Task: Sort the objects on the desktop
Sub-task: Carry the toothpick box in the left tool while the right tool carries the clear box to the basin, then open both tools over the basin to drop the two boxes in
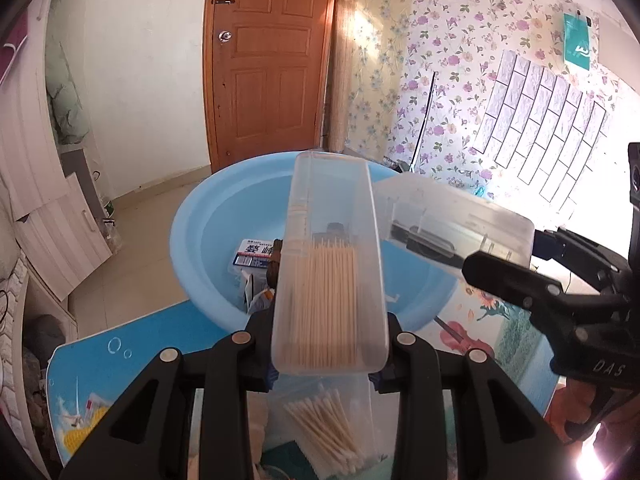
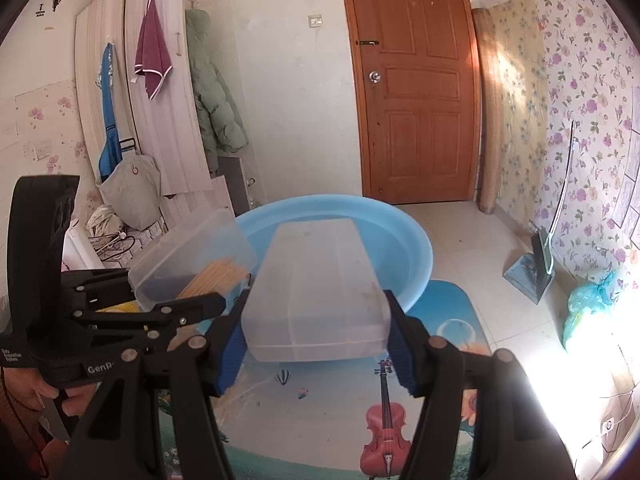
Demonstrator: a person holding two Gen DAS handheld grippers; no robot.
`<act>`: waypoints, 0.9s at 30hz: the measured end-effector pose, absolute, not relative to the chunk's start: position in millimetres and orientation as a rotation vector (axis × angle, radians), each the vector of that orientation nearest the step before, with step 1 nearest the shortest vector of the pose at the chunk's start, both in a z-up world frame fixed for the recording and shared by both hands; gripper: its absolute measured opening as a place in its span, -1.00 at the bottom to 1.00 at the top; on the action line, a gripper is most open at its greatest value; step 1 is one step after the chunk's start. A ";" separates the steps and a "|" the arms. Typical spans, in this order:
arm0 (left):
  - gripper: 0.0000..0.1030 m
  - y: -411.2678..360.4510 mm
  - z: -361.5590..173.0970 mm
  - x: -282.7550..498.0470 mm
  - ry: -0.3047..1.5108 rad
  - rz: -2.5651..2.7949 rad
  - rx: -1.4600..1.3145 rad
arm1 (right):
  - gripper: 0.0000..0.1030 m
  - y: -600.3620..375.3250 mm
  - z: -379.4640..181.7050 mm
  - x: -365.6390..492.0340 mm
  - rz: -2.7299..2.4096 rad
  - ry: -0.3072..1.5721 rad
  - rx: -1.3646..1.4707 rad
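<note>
The left gripper point(image 1: 330, 344) clamped the toothpick box point(image 1: 330, 264) by its long sides, above the basin point(image 1: 200, 232); the right gripper point(image 2: 316, 344) pinched the lid point(image 2: 320, 292). Both looked light, slick and thin-walled (tilting risks spilling toothpicks).

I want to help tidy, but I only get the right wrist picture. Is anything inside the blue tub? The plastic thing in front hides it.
Observer: Yes. Beyond the frosted container in your right gripper, the left wrist view shows a blue and white packet lying in the blue basin.
Operator: What are the sticks in the other box?
Observer: Toothpicks, packed in the clear box clamped in the left gripper's jaws.
Operator: Is anything under that box?
Observer: A bag of cotton swabs lies on the table below it.
</note>
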State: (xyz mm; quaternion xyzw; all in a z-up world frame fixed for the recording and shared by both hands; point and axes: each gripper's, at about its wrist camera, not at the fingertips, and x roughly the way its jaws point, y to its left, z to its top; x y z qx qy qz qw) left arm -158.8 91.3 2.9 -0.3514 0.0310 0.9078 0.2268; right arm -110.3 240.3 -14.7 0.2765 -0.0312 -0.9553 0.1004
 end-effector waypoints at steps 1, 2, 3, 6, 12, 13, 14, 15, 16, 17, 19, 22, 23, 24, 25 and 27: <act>-0.39 94.1 2.9 -167.6 0.088 2.497 -0.970 | 0.17 241.4 -16.7 -115.5 -2.822 -0.096 0.832; -0.39 97.0 2.5 -175.7 0.092 2.495 -0.973 | 0.17 241.6 -19.5 -119.8 -2.821 -0.096 0.845; -0.39 98.7 1.2 -182.6 0.095 2.491 -0.982 | 0.17 242.4 -21.5 -124.7 -2.821 -0.097 0.857; -0.23 102.5 -4.2 -196.2 0.098 2.508 -0.996 | 0.17 245.2 -28.8 -137.4 -2.821 -0.116 0.904; 0.07 95.0 -8.0 -184.5 0.109 2.527 -0.974 | 0.18 243.1 -39.6 -148.9 -2.805 -0.113 0.957; 0.10 91.5 -8.8 -179.8 0.114 2.533 -0.974 | 0.18 240.5 -39.2 -148.8 -2.812 -0.105 0.955; 0.11 88.8 -9.3 -177.2 0.115 2.537 -0.976 | 0.18 238.4 -38.8 -149.2 -2.816 -0.100 0.956; 0.11 85.1 -9.4 -172.5 0.112 2.539 -0.971 | 0.18 236.9 -38.4 -149.8 -2.819 -0.103 0.958; 0.11 81.1 -7.5 -165.3 0.116 2.545 -0.949 | 0.19 235.0 -38.4 -150.4 -2.819 -0.105 0.963; 0.18 78.6 -5.3 -160.5 0.127 2.556 -0.938 | 0.19 232.2 -38.1 -152.2 -2.816 -0.100 0.970; 0.36 73.6 -2.1 -150.2 0.138 2.572 -0.947 | 0.19 225.8 -37.6 -156.9 -2.810 -0.082 0.988; 0.46 64.1 1.5 -130.8 0.128 2.571 -0.931 | 0.20 220.4 -37.1 -158.1 -2.813 -0.104 1.021; 0.54 60.8 1.8 -124.1 0.131 2.574 -0.932 | 0.21 218.8 -37.3 -156.5 -2.811 -0.120 1.023; 0.58 57.7 1.5 -118.5 0.132 2.579 -0.936 | 0.25 217.3 -37.7 -154.2 -2.806 -0.131 1.026; 0.64 53.8 0.3 -112.1 0.129 2.585 -0.951 | 0.26 214.8 -38.2 -151.6 -2.802 -0.132 1.029; 0.65 45.6 -3.2 -102.5 0.104 2.584 -0.982 | 0.28 208.0 -37.9 -144.3 -2.802 -0.109 1.027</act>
